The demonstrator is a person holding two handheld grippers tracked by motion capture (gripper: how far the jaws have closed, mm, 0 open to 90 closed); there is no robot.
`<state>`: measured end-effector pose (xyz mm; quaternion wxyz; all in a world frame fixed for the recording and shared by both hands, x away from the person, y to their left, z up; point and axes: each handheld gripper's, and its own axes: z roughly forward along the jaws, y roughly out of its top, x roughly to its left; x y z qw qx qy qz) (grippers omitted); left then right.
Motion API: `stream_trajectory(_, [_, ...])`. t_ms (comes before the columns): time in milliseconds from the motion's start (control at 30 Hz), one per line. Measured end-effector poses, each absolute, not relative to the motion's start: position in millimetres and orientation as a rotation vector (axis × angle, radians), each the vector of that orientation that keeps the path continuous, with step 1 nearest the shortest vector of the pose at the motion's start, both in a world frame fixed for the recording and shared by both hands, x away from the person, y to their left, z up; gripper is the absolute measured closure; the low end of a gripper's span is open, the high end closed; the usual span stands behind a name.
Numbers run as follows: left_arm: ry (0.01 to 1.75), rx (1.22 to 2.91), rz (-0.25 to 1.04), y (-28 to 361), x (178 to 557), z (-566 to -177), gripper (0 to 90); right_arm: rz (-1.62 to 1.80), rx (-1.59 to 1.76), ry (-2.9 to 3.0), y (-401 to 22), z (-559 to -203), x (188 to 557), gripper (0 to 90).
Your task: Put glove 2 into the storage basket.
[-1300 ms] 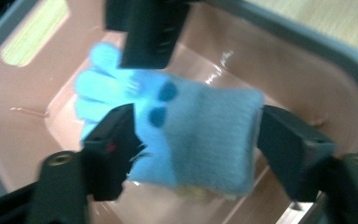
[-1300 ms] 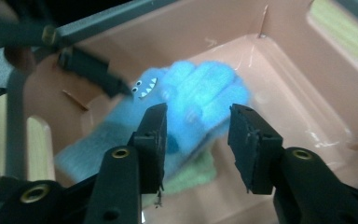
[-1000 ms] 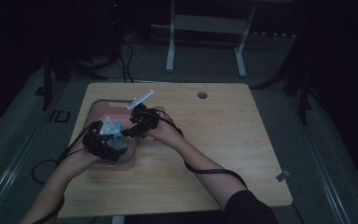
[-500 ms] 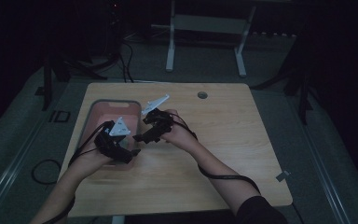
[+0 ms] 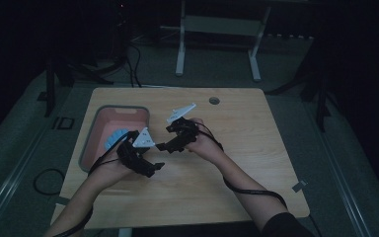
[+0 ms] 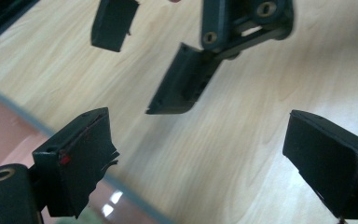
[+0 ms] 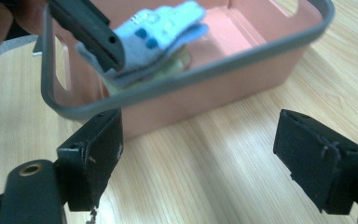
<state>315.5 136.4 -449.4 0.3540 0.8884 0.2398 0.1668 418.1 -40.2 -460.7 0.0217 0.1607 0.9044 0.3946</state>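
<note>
Blue cloth [image 7: 154,35] lying in pink bin [image 5: 98,148] at left of frame, left tongs [image 5: 153,169] and right tongs [image 5: 162,146] just right of it over bench [image 5: 256,148], both wide apart, empty, right jaws just opened.

the room is dim, its edges falling into black. a light wooden table [image 5: 237,197] with rounded corners stands on grey carpet [image 5: 340,148]; a round cable port [image 5: 214,100] sits near its 12 o'clock edge. at 12 o'clock beyond it stands a pale metal frame [image 5: 217,44] on two legs. dark stands [image 5: 54,84] and loose cables lie at 10 o'clock.
</note>
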Motion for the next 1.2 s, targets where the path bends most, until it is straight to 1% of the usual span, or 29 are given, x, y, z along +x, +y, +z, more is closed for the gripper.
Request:
stream_trajectory(300, [0.564, 2.259, 0.41, 118.8, 312.0, -447.9, 8.7, 1.233, 0.553, 2.779, -67.5, -466.7, 417.6, 15.9])
stream_trajectory(667, [0.506, 2.292, 0.363, 96.5, 310.7, -462.6, 8.7, 1.233, 0.6, 2.786, -94.4, -486.1, 412.3, 15.7])
stream_trajectory(1000, [0.451, 2.279, 0.352, 83.2, 308.3, -473.5, 8.7, 1.24, 0.627, 2.771, -114.9, -500.6, 408.5, 15.7])
stream_trajectory(1200, [0.439, 2.283, 0.292, 76.0, 309.0, -484.4, 8.6, 1.216, 0.644, 2.77, -126.1, -508.8, 404.2, 15.4])
